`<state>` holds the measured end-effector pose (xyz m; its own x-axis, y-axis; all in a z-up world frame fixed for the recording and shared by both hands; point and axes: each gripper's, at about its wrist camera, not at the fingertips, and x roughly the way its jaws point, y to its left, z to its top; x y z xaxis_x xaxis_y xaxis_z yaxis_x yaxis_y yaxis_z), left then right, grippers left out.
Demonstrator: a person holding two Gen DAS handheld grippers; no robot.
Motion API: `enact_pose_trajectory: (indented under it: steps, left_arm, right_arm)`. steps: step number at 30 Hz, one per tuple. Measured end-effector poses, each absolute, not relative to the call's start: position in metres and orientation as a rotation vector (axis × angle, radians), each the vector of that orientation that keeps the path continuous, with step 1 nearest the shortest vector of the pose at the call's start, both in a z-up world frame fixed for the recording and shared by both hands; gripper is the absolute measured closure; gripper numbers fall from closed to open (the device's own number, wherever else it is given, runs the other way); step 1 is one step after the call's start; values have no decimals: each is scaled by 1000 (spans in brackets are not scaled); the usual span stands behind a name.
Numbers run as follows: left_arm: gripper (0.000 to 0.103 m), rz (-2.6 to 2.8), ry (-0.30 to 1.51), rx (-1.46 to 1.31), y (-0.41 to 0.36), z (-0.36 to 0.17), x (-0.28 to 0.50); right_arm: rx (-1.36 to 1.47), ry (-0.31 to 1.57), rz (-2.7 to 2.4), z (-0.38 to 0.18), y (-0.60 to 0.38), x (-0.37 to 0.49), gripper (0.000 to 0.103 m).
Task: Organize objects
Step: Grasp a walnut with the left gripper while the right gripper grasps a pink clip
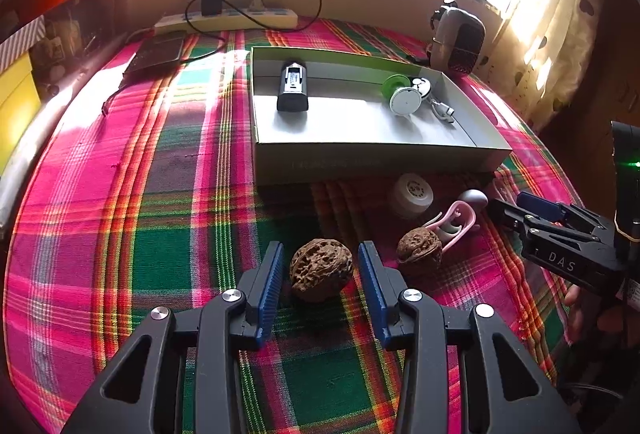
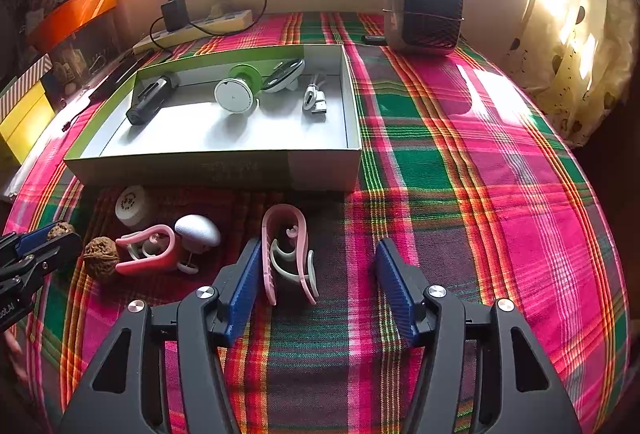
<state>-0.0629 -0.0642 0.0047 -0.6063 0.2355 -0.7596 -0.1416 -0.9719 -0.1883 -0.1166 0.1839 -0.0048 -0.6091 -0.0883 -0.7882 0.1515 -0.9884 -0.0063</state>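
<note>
— What is sitting between the fingers of the left gripper (image 1: 320, 274)?

— A brown, deeply wrinkled walnut (image 1: 321, 275), resting on the plaid cloth (image 1: 160, 234). The jaws are standing apart, with a gap showing on either side of it.

— And the right gripper (image 2: 316, 274)?

— Its jaws are spread wide too, gripping nothing. A pale pink clip (image 2: 286, 254) is lying just beside its left finger.

— Anything else nearby?

— A second walnut (image 1: 419, 252) is lying near the first, in front of the open white box (image 1: 376, 153).
</note>
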Motion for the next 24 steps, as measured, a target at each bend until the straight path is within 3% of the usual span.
enact_pose_trajectory:
  steps: [6, 10, 16, 18, 20, 24]
  left_arm:
    - [67, 2639, -158, -1268, -64, 4, -63]
    - [75, 2654, -158, -1272, -66, 4, -62]
    - [75, 2654, -154, -1269, -68, 4, -62]
    - [75, 2652, -157, -1269, -68, 4, -62]
    - [75, 2654, -156, -1270, -67, 4, -62]
    - [75, 2653, -156, -1269, -67, 4, -62]
  right_arm:
    - [1317, 107, -2701, -5, 184, -117, 45]
    - [1317, 106, -2701, -5, 185, -117, 45]
    - [1317, 106, -2702, -5, 185, -117, 45]
    - [1315, 106, -2705, -4, 185, -117, 50]
    - [1308, 103, -2712, -3, 186, -117, 66]
    - [1296, 117, -2705, -3, 183, -116, 78]
